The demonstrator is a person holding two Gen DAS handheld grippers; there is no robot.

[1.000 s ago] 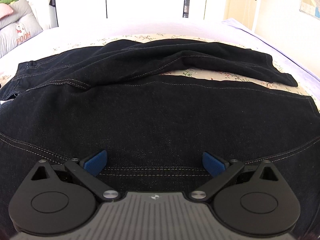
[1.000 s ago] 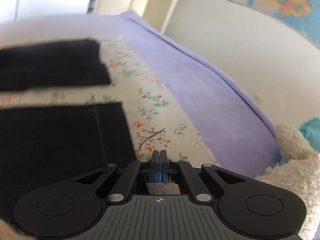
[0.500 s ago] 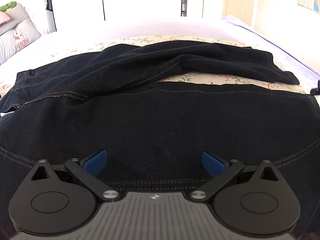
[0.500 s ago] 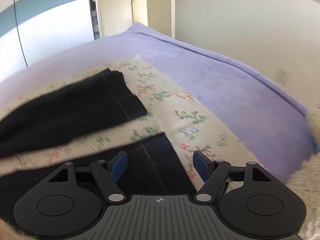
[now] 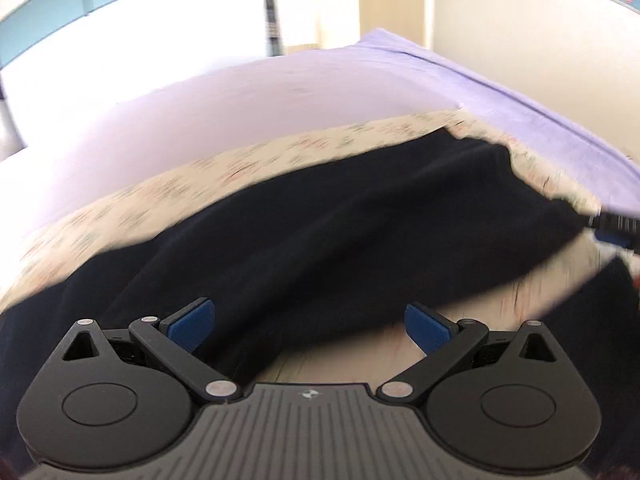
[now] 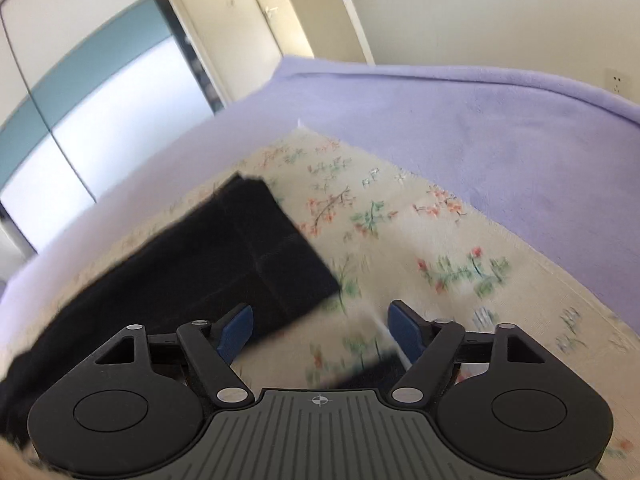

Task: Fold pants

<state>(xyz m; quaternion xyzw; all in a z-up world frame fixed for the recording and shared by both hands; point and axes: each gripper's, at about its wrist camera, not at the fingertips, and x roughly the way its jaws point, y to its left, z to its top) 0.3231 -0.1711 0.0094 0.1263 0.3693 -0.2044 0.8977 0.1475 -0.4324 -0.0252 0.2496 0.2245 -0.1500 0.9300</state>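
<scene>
A second ago my right gripper (image 6: 320, 330) was pinched shut over the floral cloth (image 6: 400, 240) beside a leg hem; now its jaws stand wide and are opening a touch more, nothing pressed between the pads. The far leg's hem lies just ahead of its left finger. My left gripper (image 5: 310, 326) sat over the near leg's seam before; now I see it above the gap between the legs, with the far leg of the pants (image 5: 340, 232) stretching ahead of it and to the right. Its jaws are spread wide, as before, gripping nothing. The picture is smeared. The pants lie flat on the cloth over the purple blanket (image 6: 500, 128).
</scene>
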